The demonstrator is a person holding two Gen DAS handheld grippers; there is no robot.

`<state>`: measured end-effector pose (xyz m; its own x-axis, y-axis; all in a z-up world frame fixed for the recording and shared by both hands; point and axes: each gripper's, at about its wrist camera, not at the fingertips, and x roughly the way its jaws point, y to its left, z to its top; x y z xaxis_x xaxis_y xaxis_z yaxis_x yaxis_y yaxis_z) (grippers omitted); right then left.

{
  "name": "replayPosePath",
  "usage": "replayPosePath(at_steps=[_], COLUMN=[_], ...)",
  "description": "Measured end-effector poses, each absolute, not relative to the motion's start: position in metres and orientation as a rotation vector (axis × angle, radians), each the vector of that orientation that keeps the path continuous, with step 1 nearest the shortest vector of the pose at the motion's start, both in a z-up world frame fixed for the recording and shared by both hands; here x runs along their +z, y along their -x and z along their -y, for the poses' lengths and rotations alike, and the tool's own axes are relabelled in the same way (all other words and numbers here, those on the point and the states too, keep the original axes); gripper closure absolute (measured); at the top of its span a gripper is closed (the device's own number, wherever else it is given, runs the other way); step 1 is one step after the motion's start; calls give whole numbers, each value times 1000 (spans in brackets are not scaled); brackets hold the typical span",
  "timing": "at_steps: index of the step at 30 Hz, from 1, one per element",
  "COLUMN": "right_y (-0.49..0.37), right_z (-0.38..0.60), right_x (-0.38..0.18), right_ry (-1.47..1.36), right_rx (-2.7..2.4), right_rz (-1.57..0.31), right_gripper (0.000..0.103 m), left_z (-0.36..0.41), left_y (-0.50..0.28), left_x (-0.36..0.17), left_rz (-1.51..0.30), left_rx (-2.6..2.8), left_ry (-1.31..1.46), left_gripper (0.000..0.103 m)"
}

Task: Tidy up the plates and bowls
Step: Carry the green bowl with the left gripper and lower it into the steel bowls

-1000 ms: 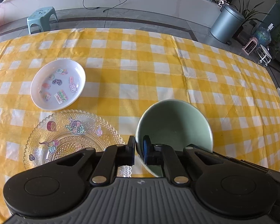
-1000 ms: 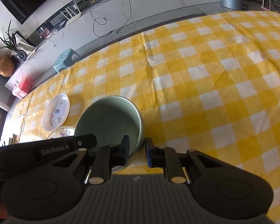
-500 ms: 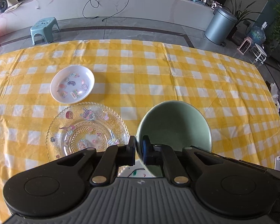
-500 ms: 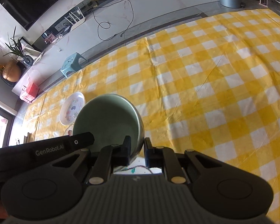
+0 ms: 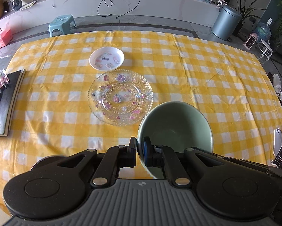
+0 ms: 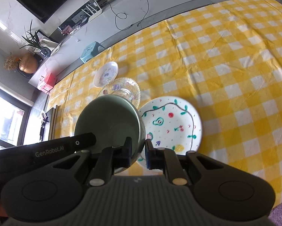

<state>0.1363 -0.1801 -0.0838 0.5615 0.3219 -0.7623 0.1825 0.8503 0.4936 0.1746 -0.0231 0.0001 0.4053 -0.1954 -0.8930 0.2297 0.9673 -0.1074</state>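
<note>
Green bowl [image 5: 175,124] raised higher than earlier | both grippers' fingers [image 5: 148,151] [image 6: 127,150] pinch its rim | right wrist alone shows painted plate [image 6: 175,125] beneath.

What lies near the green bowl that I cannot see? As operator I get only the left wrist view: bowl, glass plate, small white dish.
Observer: The right wrist view shows a white painted plate on the cloth, its left edge hidden behind the green bowl.
Operator: What is painted on it?
Observer: A dark vine with teal leaves, plus red and yellow spots.
Operator: How does the right gripper hold the bowl?
Observer: The right gripper straddles the rim, one finger inside, one outside.
</note>
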Motion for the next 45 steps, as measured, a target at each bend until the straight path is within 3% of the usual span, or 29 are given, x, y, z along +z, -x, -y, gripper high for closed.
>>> replayPosePath(at_steps=[11, 25, 45], right_y=[-108, -120, -143], right_z=[122, 45, 16], right_x=[-56, -73, -98], right_ry=[-493, -361, -184], right_rx=[217, 333, 319], right_rz=[-990, -1092, -1148], right_gripper=[91, 92, 94], left_z=[-49, -127, -122], left_y=[-132, -122, -134], left_x=[22, -3, -31], left_rz=[-1108, -1167, -1232], left_rx=[-189, -94, -107], left_ry=[55, 158, 22], left_gripper=[95, 95, 92])
